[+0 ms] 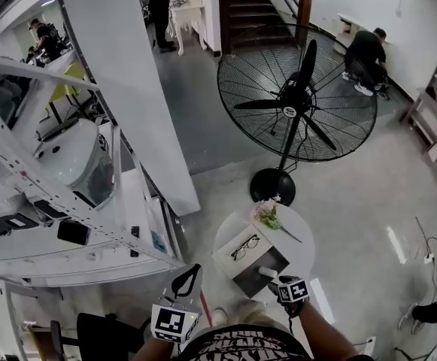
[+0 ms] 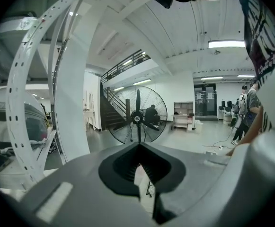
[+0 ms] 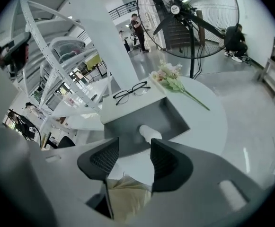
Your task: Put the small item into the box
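Right gripper point(image 3: 134, 148): my fingers apart, poised over the grey box point(image 3: 172, 117) on the round desk point(image 3: 208, 126). Small white item point(image 3: 149, 133): lying in the box just beyond my fingertips, ungripped. Left gripper point(image 2: 138, 167): fingers pressed together, facing the fan point(image 2: 137, 115).

I counted two grippers, the left gripper point(image 1: 186, 278) and the right gripper point(image 3: 133, 157); one round table point(image 1: 308, 241); one grey box point(image 1: 250, 268); one small white item point(image 3: 149, 133); one pair of glasses point(image 1: 245, 247); one bunch of flowers point(image 1: 267, 214); one standing fan point(image 1: 297, 100); three people further off, a crouching person point(image 1: 367, 51), a standing person point(image 1: 158, 6) and a third person point(image 1: 45, 40).
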`<state>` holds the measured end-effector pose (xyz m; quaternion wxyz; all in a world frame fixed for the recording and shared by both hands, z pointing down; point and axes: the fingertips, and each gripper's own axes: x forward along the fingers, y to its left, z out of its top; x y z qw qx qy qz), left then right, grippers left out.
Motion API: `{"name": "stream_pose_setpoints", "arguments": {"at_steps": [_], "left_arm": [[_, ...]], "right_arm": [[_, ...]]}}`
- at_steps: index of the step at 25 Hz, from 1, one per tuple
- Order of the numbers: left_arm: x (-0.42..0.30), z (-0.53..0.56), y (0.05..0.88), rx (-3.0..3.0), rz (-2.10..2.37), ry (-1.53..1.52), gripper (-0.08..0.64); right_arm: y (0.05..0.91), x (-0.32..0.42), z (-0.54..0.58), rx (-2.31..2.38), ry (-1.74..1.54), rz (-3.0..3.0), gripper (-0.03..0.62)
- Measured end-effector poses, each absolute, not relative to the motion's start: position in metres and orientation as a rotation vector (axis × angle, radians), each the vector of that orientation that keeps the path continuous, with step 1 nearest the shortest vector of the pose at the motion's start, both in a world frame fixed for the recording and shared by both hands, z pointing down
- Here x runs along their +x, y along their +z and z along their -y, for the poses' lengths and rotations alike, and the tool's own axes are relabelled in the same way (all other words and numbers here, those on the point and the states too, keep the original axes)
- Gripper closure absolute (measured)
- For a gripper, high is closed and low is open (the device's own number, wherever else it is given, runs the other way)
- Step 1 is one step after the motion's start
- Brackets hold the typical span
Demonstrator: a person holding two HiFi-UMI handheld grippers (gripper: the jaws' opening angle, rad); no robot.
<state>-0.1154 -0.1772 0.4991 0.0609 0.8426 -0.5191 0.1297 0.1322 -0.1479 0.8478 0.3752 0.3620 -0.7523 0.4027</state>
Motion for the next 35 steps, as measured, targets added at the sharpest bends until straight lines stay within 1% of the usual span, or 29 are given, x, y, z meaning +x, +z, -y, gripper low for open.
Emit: {"name": "stream_pose_setpoints", "arguments": {"at_steps": [3, 9, 13, 17, 27, 35], "left_arm": [[-0.117, 0.172, 0.492, 2.577, 1.561, 0.365, 0.558], [-0.119, 0.164, 0.48, 2.626, 1.526, 0.331, 0.558], [-0.118, 0.158, 0.473, 2.66, 1.5, 0.312, 0.558], [-0.116, 0.152, 0.454, 2.69, 1.486, 0.259, 0.558], [-0.124, 0.139, 0.433, 2.723, 1.458, 0.174, 0.558], [-0.125, 0.132, 0.427, 2.745, 1.421, 0.161, 0.558]], "right_arm": [[0.811, 0.13, 0.15, 0.99, 0.966, 2.019, 0.362], [0.692, 0.119, 0.159, 1.224, 0.744, 2.317, 0.563], [0.625, 0.108, 0.157, 1.32, 0.571, 2.41, 0.563], [0.578, 0.097, 0.152, 1.381, 0.494, 2.462, 0.563], [0.481, 0.076, 0.137, 1.462, 0.321, 2.57, 0.563], [0.426, 0.075, 0.116, 1.493, 0.193, 2.59, 0.565]]}}
